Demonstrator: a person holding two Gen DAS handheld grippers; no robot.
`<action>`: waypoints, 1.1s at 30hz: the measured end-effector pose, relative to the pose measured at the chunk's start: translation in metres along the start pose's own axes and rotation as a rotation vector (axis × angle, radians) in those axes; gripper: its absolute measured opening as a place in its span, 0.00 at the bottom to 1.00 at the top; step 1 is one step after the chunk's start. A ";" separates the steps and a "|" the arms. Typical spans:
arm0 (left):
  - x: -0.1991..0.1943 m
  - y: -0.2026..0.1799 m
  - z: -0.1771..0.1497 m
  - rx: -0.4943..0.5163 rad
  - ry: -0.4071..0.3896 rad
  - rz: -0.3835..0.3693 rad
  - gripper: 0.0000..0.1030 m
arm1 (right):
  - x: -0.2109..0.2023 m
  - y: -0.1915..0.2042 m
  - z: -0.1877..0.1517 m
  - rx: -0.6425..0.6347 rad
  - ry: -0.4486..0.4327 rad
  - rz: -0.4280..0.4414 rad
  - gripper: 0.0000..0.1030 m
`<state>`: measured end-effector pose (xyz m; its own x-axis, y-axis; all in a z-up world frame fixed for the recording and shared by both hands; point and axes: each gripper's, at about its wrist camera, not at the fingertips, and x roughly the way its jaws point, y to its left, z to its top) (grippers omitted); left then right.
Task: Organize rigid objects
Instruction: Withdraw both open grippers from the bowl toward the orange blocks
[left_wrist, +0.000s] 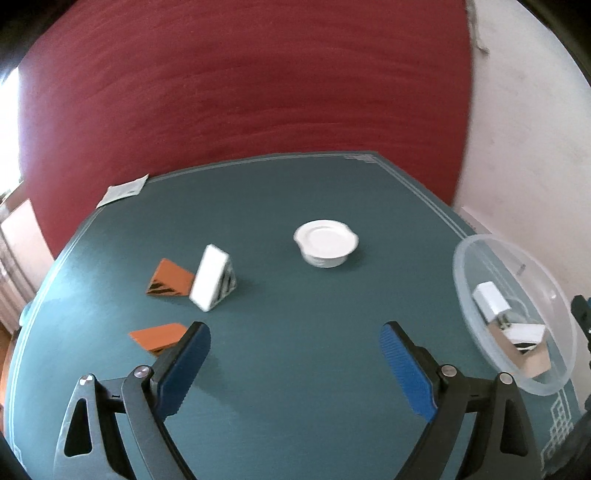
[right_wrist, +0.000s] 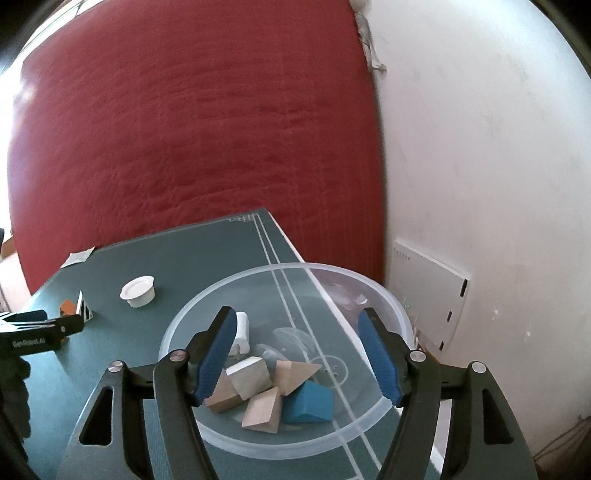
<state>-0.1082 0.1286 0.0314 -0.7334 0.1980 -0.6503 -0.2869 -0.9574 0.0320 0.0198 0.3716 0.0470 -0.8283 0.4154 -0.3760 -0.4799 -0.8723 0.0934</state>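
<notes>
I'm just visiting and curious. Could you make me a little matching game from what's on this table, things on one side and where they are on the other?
Things:
1. blue block
2. white cup
3. paper slip
4. right tongs

Places:
A. at the table's far left edge
B. open, above the clear bowl
C. inside the clear bowl
D. alone on the green table, mid-surface

Pairs: 1-C, 2-D, 3-A, 4-B

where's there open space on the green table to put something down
Widest bare stretch: the table behind the white cup, up to the far edge. Also bare: the patch between the open left gripper and the cup. Crowded: the orange blocks and white wedge at left, and the clear bowl of blocks at right.
</notes>
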 end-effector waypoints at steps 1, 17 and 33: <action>-0.001 0.005 -0.002 -0.008 0.001 0.005 0.93 | 0.000 0.001 0.001 -0.004 0.000 -0.001 0.70; -0.009 0.081 -0.022 -0.132 0.025 0.113 0.93 | -0.007 0.018 -0.002 -0.034 0.009 0.014 0.70; 0.012 0.108 -0.031 -0.116 0.078 0.180 0.89 | -0.020 0.059 0.002 -0.108 0.087 0.218 0.70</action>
<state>-0.1287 0.0212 0.0042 -0.7153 0.0095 -0.6988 -0.0798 -0.9945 0.0682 0.0079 0.3123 0.0619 -0.8784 0.1947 -0.4365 -0.2553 -0.9632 0.0840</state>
